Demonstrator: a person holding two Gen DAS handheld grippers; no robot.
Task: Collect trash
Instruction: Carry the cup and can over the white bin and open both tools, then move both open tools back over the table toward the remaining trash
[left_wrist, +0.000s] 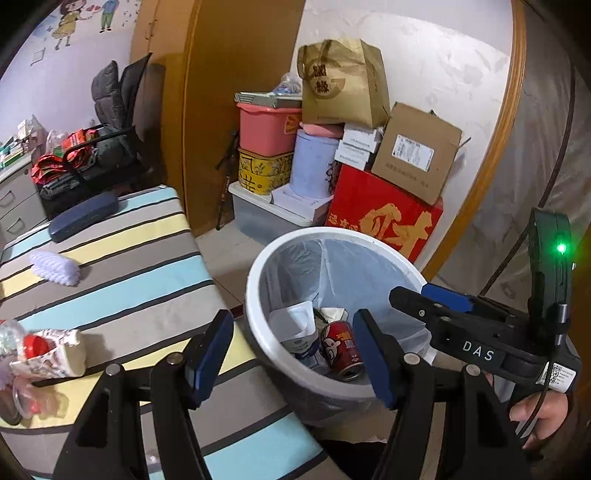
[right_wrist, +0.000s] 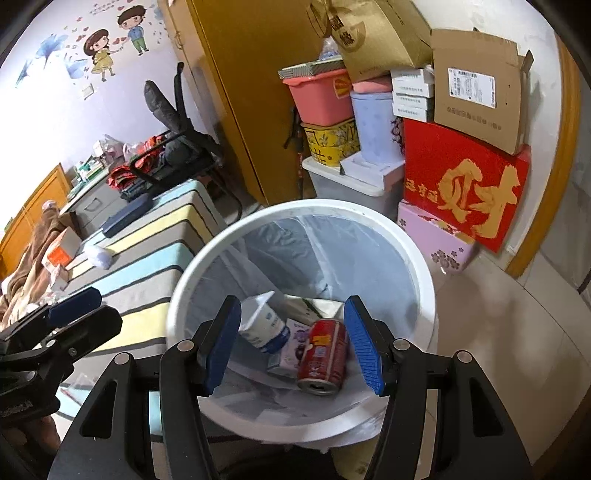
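Two grippers hang over a white trash bin (right_wrist: 424, 266) lined with a clear bag. The right gripper (right_wrist: 291, 345) has its blue jaws wide apart with nothing between them, and it sits right above the bin's mouth. The left gripper (left_wrist: 291, 360) also has its jaws spread and empty, above the near left rim of the bin. Down in the bin lies a red can (right_wrist: 323, 356) on its side. Its long way runs from the bin's far side toward the near side, and its open top faces the near rim. Just left of the can is a white and blue milk carton (right_wrist: 264, 328), tipped over with its pointed top aimed at the far left wall of the bin. A small purple box (right_wrist: 293, 341) lies between them. Left of the bin is a striped surface (left_wrist: 122, 266). On it, well away from the bin, sits more trash: a printed wrapper with a red cap (left_wrist: 48, 350).
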